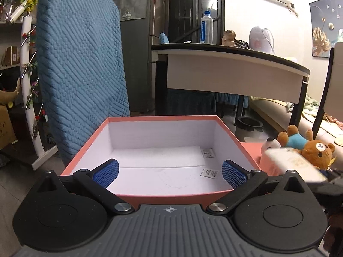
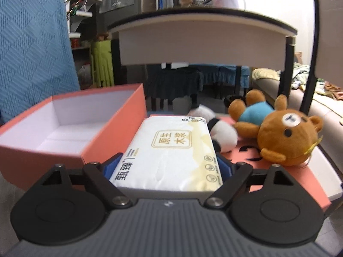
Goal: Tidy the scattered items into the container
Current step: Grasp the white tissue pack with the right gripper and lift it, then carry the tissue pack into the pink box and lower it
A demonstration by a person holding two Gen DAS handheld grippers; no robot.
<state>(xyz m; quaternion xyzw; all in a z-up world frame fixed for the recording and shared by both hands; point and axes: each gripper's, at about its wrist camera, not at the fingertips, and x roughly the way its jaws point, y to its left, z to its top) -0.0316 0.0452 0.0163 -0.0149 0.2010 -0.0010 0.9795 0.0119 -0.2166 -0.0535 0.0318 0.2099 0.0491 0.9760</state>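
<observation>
My right gripper point(image 2: 169, 167) clamps the tissue pack point(image 2: 171, 152) beside the box point(image 1: 163, 150); my left gripper point(image 1: 169, 171) gapes empty over it; bear point(image 2: 278, 132) and panda point(image 2: 220, 132) lie outside.

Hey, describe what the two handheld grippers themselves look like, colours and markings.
Both match. The left gripper and right gripper each have a ribbed grey body with a small white crosshair mark, round black side housings, black linkage arms with silver pivot bolts, and blue textured finger pads. No cables or sleeves show.

Home: sofa point(image 1: 278, 115), fridge point(image 1: 137, 42), plush toys point(image 2: 276, 128)
</observation>
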